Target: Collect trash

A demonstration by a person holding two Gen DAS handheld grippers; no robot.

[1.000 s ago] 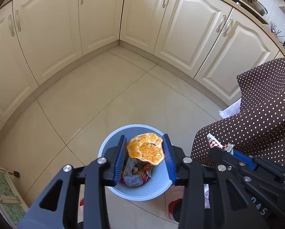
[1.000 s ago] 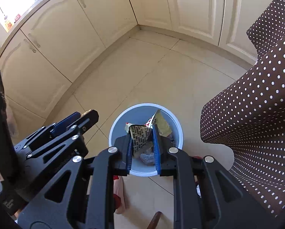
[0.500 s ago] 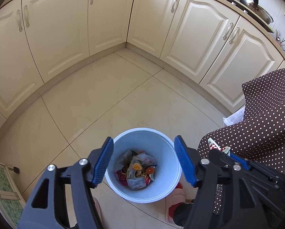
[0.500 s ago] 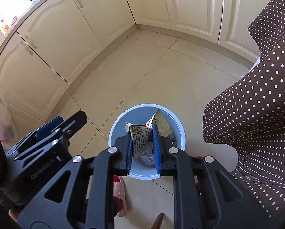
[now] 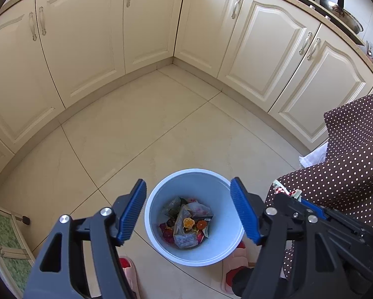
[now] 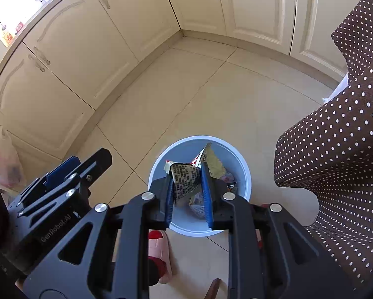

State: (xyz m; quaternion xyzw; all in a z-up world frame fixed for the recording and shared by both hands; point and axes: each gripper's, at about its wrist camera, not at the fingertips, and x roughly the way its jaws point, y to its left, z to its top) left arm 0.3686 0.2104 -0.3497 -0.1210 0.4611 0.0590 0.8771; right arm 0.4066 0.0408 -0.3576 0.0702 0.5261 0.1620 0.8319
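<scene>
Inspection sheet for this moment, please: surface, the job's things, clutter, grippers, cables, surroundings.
Surface: beige tiled floor, bare around the bin.
Job's things: pale blue bin holds wrappers and orange peel; a crumpled wrapper hangs above it.
Clutter: pink slippers beside the bin.
Grippers: left gripper open, nothing between its jaws, which have just been opening; right gripper shut on the wrapper.
Cables: nothing seen.
Surroundings: cream cabinets, brown dotted cloth, pans on the counter.
</scene>
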